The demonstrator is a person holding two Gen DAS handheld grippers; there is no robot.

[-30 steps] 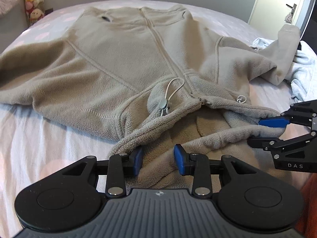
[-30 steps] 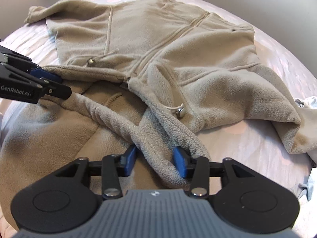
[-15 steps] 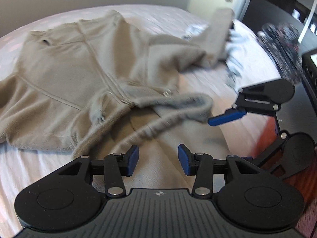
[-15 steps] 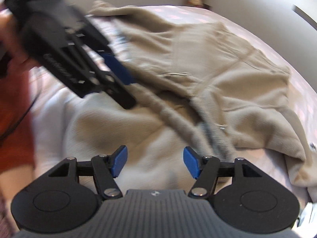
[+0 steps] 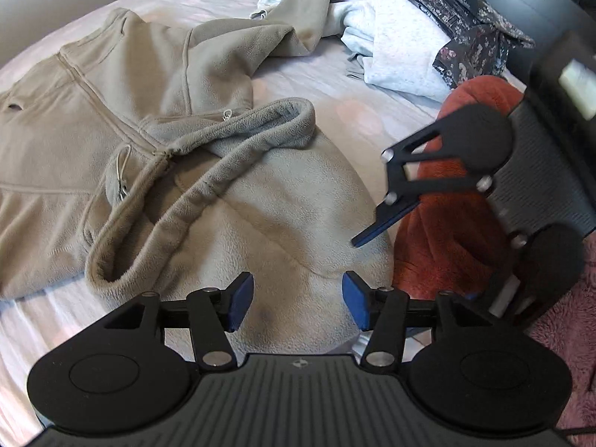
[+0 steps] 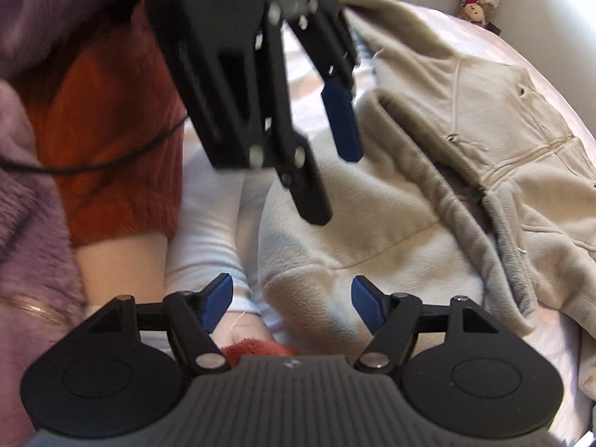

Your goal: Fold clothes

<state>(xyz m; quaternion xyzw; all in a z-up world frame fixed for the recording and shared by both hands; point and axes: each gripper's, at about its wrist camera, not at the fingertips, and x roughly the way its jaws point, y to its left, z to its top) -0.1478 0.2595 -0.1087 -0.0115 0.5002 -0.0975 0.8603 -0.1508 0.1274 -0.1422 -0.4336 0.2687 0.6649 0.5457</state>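
I see the beige fleece jacket spread on the bed, its hood nearest me. My left gripper hangs above the hood, jaws wide, holding nothing. My right gripper is likewise wide apart and empty at the hood's edge.

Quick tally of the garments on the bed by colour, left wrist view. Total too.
Beige: 1, the fleece jacket, spread flat with its hood nearest the camera
Pale grey: 1, a crumpled garment
Dark floral: 1, a crumpled garment at the bed's far edge
Total: 3

Both grippers are open, holding nothing.
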